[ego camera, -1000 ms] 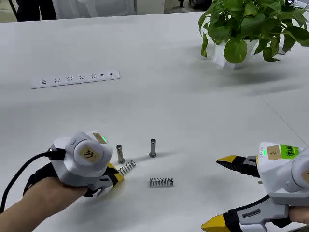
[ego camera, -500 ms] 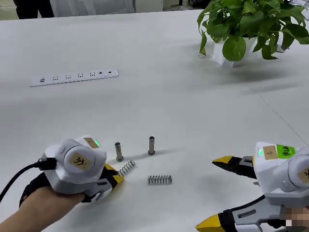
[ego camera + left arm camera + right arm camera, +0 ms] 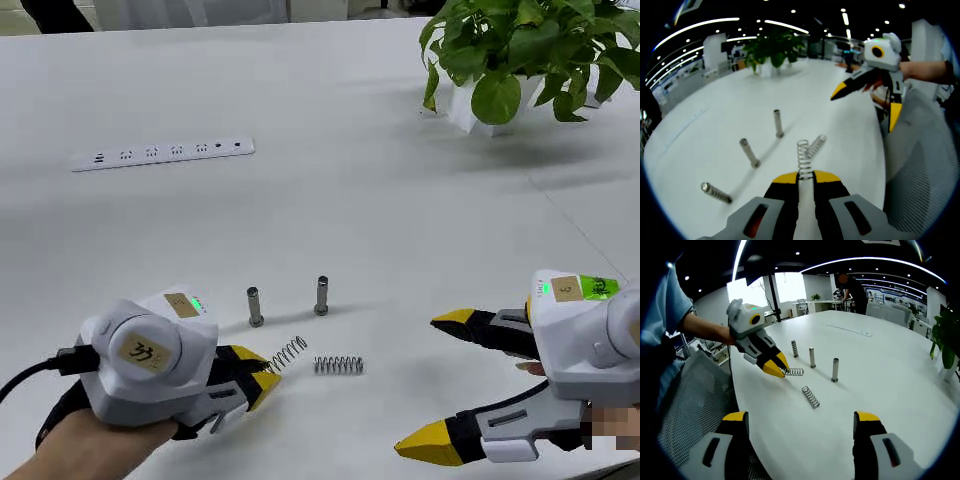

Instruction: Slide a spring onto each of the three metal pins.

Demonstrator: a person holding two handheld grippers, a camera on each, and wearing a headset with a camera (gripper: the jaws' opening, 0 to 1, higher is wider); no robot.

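Spring (image 3: 288, 352) under work was a small open-coil wire piece. The left tongs (image 3: 262, 372) were closed on its last coils, and the rest stuck out free past the tips, slanting over the worktop (image 3: 400, 200) towards its near edge. Second spring (image 3: 338, 365) lay flat on the worktop just beside it, not gripped by either tongs. Nearest bare pin (image 3: 255, 306) stood upright just beyond the held spring, with the other bare pin (image 3: 322, 295) near it on the right. In the left gripper view a third pin (image 3: 715, 192) appeared to carry a spring already. Right tongs (image 3: 417, 385) were wide open and empty, well apart from the parts, towards the near right of the worktop. Judgement: the spring is very light and will flex sideways or squash under little load. Held by one end only, its free mouth is likely to wobble and must be lined up squarely over a pin top. Round wire between hard tips is slippery and could flick out if pinched hard or snagged. Best hold is a light pinch across the trailing coils, leaving the leading mouth clear. Pins looked stiff on small feet, and I could not tell whether they were fixed, so a side push might topple one.
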